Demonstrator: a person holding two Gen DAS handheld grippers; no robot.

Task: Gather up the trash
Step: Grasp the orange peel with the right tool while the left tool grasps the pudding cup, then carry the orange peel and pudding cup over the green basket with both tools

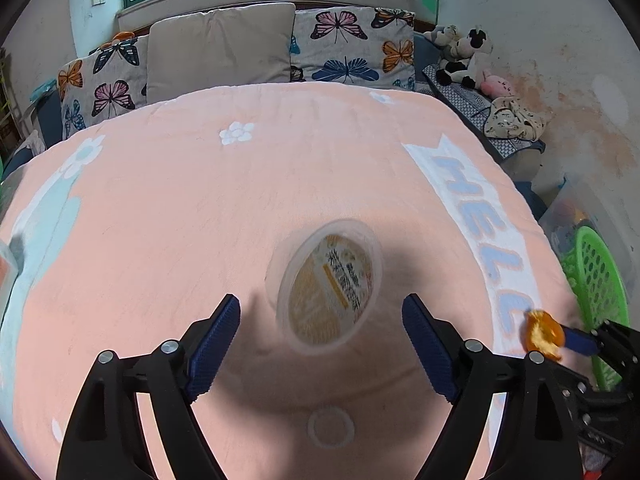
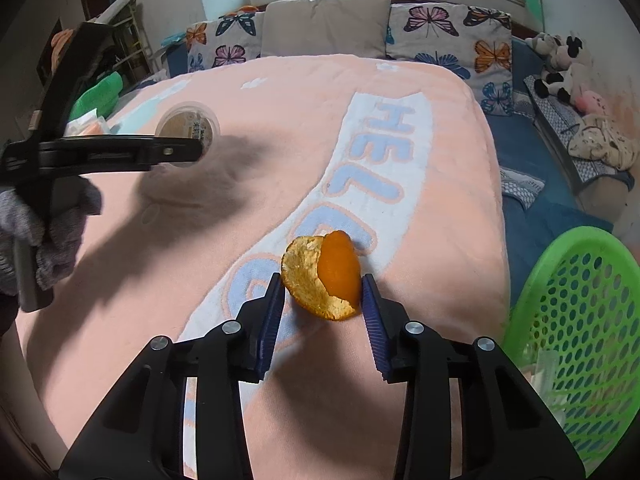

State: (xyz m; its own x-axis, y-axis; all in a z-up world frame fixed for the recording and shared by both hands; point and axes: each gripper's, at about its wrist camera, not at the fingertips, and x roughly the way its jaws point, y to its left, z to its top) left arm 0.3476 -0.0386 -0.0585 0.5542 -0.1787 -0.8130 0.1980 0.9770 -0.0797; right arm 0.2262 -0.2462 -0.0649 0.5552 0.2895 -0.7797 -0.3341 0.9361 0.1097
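Orange peel (image 2: 324, 276) sits between the pads of the right gripper (image 2: 323, 300), low on the peach blanket (image 2: 280, 128) over its "HELLO" band; the jaws stand narrow, touching the curl on both sides, so I judge it gripped though not yet lifted clear. Further up the bed lies a clear plastic cup (image 1: 330, 286) with a yellow printed lid, tipped on its side. The left gripper (image 1: 320, 336) hovers over it with jaws wide apart and nothing between the pads. A green perforated basket (image 2: 580, 320) stands off the bed's right edge, near the right gripper, with some pale scraps showing inside, so collecting seems partly under way; peel and cup both remain to go in.

The right wrist view shows the basket's interior, a gloved hand (image 2: 48, 232) holding the left tool, and the peel's pith. The left wrist view alone shows the cup's lid squarely and a clear ring (image 1: 330, 427) on the blanket below the cup.
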